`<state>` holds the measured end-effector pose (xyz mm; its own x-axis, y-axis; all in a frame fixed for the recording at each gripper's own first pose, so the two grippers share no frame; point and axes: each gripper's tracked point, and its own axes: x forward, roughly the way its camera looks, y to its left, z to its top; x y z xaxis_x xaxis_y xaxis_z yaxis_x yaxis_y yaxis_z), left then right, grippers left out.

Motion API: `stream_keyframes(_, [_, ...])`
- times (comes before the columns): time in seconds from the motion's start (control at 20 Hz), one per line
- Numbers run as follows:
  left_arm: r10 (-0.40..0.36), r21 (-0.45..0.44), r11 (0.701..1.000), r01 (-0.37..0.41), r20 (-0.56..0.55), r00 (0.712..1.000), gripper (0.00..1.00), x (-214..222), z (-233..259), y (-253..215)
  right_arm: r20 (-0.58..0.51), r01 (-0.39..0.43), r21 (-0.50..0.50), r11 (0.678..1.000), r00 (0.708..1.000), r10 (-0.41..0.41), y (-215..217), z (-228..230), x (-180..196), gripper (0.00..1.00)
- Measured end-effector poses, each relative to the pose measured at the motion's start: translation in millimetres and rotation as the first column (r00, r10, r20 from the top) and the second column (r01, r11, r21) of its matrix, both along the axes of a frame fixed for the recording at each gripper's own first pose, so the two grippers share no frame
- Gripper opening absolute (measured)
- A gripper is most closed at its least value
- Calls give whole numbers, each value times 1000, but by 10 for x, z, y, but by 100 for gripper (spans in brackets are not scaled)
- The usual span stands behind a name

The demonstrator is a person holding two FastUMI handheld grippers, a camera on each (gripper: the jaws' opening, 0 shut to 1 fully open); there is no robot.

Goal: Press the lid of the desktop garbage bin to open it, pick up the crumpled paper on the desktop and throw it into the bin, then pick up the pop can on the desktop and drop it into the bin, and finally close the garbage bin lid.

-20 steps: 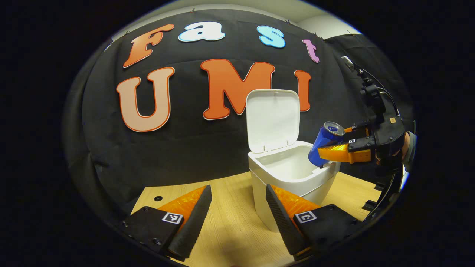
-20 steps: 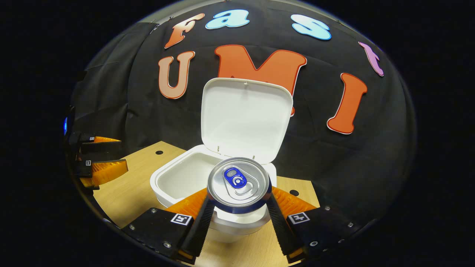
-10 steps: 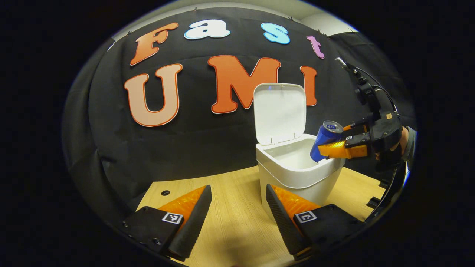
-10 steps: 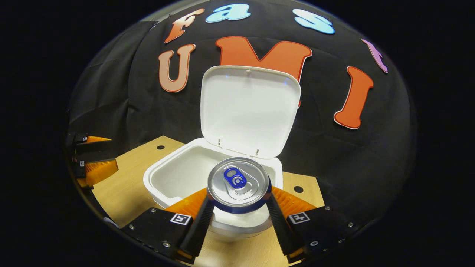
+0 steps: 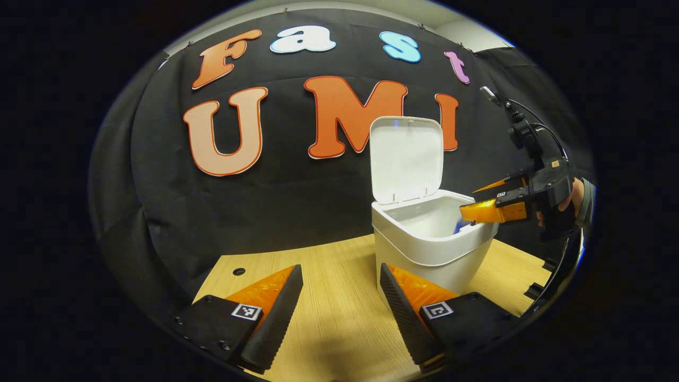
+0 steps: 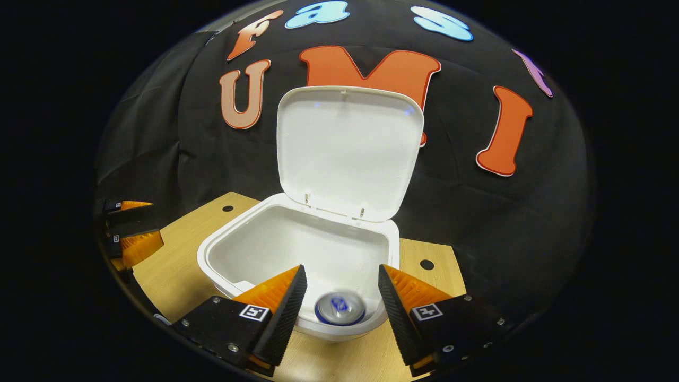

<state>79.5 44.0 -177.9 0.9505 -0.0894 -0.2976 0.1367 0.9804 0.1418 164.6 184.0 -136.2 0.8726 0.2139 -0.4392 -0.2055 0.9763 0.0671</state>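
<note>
The white desktop bin (image 5: pixel 431 254) (image 6: pixel 223 254) stands on the wooden table with its lid (image 5: pixel 406 159) (image 6: pixel 347 148) hinged upright. The blue pop can (image 6: pixel 339 310) is inside the bin near its front wall, blurred, top facing up; a sliver of the can (image 5: pixel 460 228) shows over the rim in the left gripper view. My right gripper (image 6: pixel 339 297) (image 5: pixel 477 204) hovers open over the bin's near rim, nothing between its fingers. My left gripper (image 5: pixel 339 297) is open above the table in front of the bin, and its fingers (image 6: pixel 130 239) show at the left edge of the right gripper view.
The wooden table (image 5: pixel 339 276) (image 6: pixel 175 265) has small round holes (image 5: pixel 238 271) (image 6: pixel 426 263). A hand (image 5: pixel 575 196) holds the right gripper at the far right. The black cloth wall stands close behind the bin.
The right gripper has opened and let go of the pop can, which has dropped into the bin. The right gripper moved slightly forward over the rim. The left gripper drew back a little.
</note>
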Motion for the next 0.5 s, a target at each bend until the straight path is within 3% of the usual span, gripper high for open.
stream_keyframes(0.5, [8,12,1000,-8,0,1000,94,-45,-21,66,93,-2,-36,999,996,5,-52,439,104,82])
